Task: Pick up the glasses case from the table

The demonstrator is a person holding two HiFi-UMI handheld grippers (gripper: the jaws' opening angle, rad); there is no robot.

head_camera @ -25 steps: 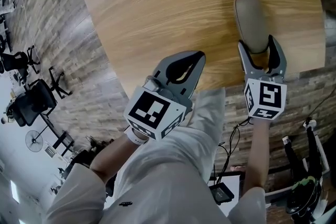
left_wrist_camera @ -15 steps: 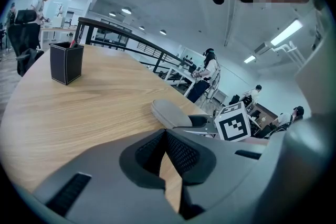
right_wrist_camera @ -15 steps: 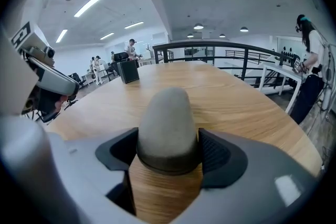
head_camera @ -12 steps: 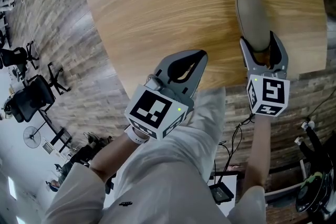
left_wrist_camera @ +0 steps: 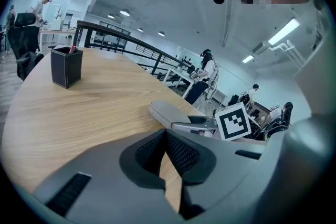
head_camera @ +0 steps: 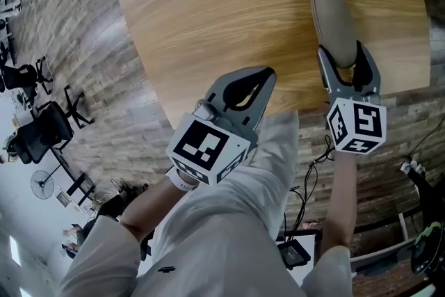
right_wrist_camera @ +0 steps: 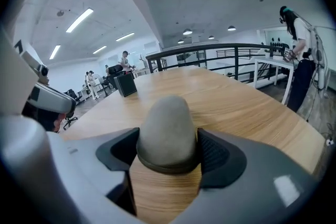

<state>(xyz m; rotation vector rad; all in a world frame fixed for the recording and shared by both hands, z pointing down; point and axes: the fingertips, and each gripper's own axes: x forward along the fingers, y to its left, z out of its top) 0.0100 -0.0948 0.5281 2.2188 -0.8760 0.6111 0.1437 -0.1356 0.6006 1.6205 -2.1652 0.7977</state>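
Observation:
The grey-beige glasses case (head_camera: 334, 21) lies lengthwise on the wooden table (head_camera: 229, 3) near its front right edge. My right gripper (head_camera: 341, 51) straddles the case's near end. In the right gripper view the case (right_wrist_camera: 167, 128) fills the gap and both pads touch its sides, so the right gripper (right_wrist_camera: 168, 144) is shut on it. The case still rests on the wood. My left gripper (head_camera: 261, 74) hangs over the table's front edge with jaws together and nothing in them. The left gripper view shows the case (left_wrist_camera: 165, 112) to the right of the left gripper (left_wrist_camera: 165, 136).
A black square pen holder (left_wrist_camera: 66, 66) stands far across the table, also seen in the right gripper view (right_wrist_camera: 126, 85). The rounded table edge (head_camera: 153, 87) drops to a wood-plank floor with office chairs (head_camera: 42, 129) at the left. People stand by distant desks.
The right gripper's marker cube has drifted slightly right and turned a little. The case and the left gripper stay where they were.

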